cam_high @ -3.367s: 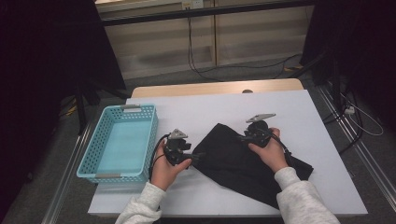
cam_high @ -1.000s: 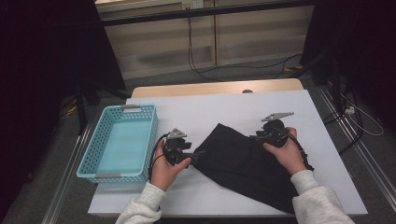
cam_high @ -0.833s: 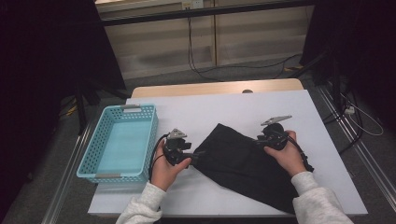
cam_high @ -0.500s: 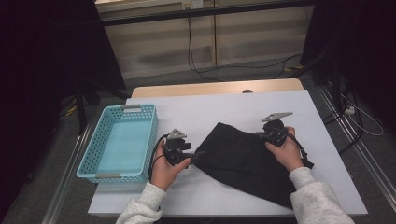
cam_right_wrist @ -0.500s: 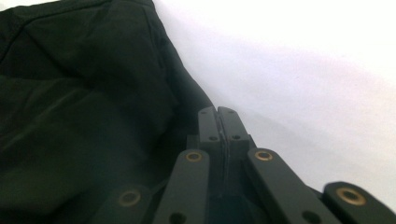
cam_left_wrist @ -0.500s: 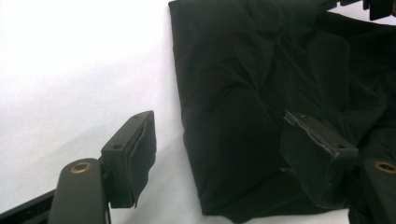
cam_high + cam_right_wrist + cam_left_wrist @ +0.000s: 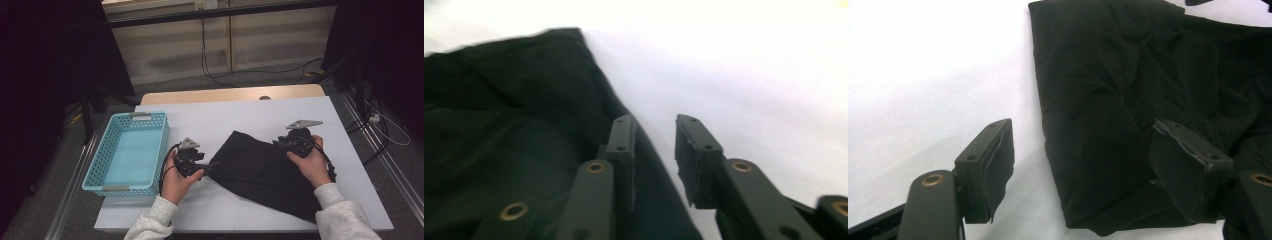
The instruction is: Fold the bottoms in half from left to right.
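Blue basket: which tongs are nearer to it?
Left. The left tongs sit just beside the blue basket, at the black cloth's near corner; the right tongs are at the cloth's far edge.

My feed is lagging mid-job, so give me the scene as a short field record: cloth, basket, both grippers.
cloth: black cloth lying rumpled on the white table
basket: blue basket at the table's left, apart from the cloth
left gripper: fingers spread wide around the cloth's corner, not pressing it
right gripper: at the cloth's edge, jaws just opening, narrow gap, cloth not pinched
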Motion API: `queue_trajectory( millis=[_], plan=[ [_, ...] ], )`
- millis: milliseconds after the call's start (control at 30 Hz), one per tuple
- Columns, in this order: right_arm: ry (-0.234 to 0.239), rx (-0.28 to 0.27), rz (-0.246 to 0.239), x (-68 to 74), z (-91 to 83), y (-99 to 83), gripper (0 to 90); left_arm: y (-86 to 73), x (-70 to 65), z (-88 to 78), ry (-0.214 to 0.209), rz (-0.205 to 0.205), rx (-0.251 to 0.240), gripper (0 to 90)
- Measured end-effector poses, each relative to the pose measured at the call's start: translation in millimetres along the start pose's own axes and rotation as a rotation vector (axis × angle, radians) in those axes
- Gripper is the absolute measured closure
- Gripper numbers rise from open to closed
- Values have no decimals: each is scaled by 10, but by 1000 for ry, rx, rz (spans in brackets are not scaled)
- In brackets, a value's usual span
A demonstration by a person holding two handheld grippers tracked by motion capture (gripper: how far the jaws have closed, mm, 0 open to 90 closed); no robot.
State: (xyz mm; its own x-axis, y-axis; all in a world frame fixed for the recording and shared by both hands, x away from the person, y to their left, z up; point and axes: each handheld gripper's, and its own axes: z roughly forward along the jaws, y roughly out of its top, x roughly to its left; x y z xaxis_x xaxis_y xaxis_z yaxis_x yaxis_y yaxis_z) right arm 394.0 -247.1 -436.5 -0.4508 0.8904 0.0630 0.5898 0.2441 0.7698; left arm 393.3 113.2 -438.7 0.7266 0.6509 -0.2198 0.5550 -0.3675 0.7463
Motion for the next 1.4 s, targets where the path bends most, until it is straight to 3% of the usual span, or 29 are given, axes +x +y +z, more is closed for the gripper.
queue_trajectory(
  millis=[300, 333, 400, 500, 633, 733, 967, 1067, 1233, 1400],
  plan=[
    [69, -11, 2, 188, -8, -86, 563, -10, -30, -40, -5, 12, -3, 297],
    [108, -25, 45, 199, 21, -100, 563, -9, -33, -43, -2, 11, -4, 293],
    [113, -31, 47, 214, 32, -103, 565, -13, -44, -40, 0, 17, 3, 295],
    [98, 0, -25, 294, 80, -66, 541, -28, -67, -20, -9, 24, 11, 313],
    [93, -26, -28, 256, 131, -44, 514, -69, -100, -9, -7, 32, 23, 339],
    [120, -10, -24, 260, 204, -25, 522, -88, -109, -36, -6, 48, 36, 354],
    [115, 20, -69, 301, 268, -29, 652, -63, -169, -77, -13, 54, 9, 363],
    [114, 64, -83, 311, 326, -63, 688, -55, -193, -68, -20, 68, 6, 373],
    [147, 56, -56, 309, 346, -79, 826, -64, -217, -46, -26, 78, 10, 380],
    [165, 52, -21, 295, 333, -81, 863, -75, -218, -34, -27, 86, 6, 381]
  ],
)
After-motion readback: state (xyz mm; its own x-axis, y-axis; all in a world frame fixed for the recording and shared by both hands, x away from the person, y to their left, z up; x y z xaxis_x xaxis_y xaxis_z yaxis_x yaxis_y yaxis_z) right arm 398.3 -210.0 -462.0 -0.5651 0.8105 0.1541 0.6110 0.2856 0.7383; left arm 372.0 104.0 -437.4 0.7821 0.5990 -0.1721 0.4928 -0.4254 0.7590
